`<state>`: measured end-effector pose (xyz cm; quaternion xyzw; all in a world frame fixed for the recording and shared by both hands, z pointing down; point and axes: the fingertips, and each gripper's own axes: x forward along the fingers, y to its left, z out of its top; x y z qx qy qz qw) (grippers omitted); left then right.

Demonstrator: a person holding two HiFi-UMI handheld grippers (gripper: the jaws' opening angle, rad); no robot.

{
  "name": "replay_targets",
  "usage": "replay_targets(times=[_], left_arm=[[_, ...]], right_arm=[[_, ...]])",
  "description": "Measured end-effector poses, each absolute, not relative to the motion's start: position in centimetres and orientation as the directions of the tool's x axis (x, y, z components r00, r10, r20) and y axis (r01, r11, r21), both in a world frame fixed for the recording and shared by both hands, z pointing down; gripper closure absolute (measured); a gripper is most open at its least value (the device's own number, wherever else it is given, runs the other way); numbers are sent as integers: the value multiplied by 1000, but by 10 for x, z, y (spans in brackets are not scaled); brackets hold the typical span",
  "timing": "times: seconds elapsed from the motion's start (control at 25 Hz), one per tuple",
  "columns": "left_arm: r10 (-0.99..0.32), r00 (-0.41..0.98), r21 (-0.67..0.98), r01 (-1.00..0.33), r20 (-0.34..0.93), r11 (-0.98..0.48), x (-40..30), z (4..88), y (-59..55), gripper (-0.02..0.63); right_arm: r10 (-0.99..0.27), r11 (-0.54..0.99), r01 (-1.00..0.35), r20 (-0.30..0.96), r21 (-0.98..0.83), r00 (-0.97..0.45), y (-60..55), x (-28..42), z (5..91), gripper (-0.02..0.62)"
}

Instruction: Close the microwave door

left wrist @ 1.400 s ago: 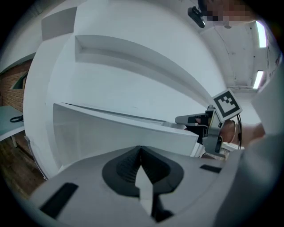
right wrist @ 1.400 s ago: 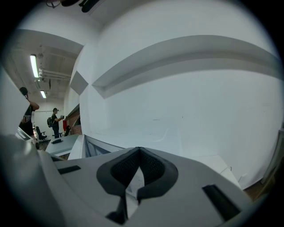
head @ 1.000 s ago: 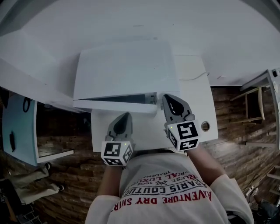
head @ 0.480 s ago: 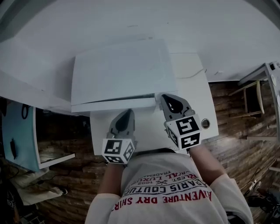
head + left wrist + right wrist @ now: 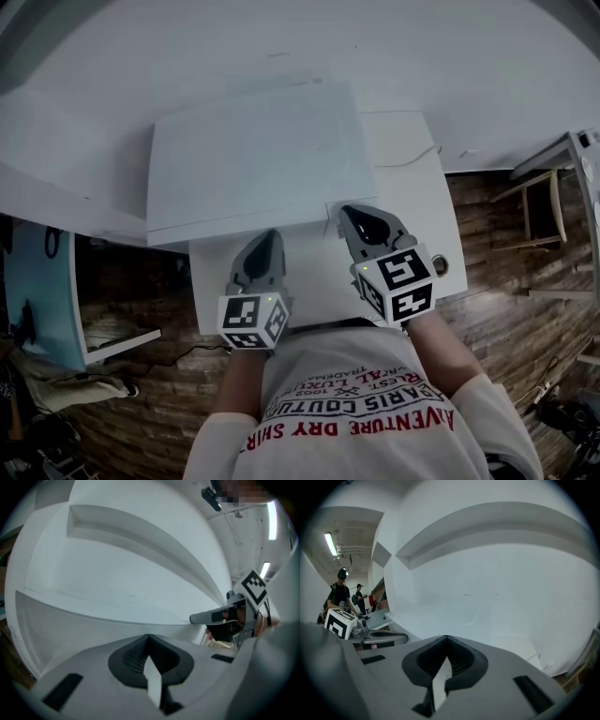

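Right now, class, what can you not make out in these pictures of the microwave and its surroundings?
- Front and latch of the microwave: the head view looks down on its top, hiding them.
- Door's right corner: the right tongs partly cover it in the head view.
- Small round thing on the table, head view: too small to name.
- People in the right gripper view: distant, tiny.

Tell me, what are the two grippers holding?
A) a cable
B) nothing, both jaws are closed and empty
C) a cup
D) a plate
B: in each gripper view the jaws of the left gripper and the right gripper meet with nothing between them, near the white microwave.
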<state>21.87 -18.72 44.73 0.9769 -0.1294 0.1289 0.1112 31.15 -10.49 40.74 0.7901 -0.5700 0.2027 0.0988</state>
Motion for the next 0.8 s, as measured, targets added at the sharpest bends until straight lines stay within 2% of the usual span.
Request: replay_targets(times=[0.44,0.64,0.8], left_arm=[[-227,934,175,-281,277,-944,219,443,-186,600],[-221,950,139,-254,219,-957,217,415,-178,600],[-226,964,117,-242,139,-963,214,382,-172,600]], right_arm=[[-874,-319,-944,412,-88,257,-104,312,407,589],[-880,-321,-943,396,-92,261,-104,312,407,589],[-873,-337,-941,383,-27,302,-102,308,402,589]])
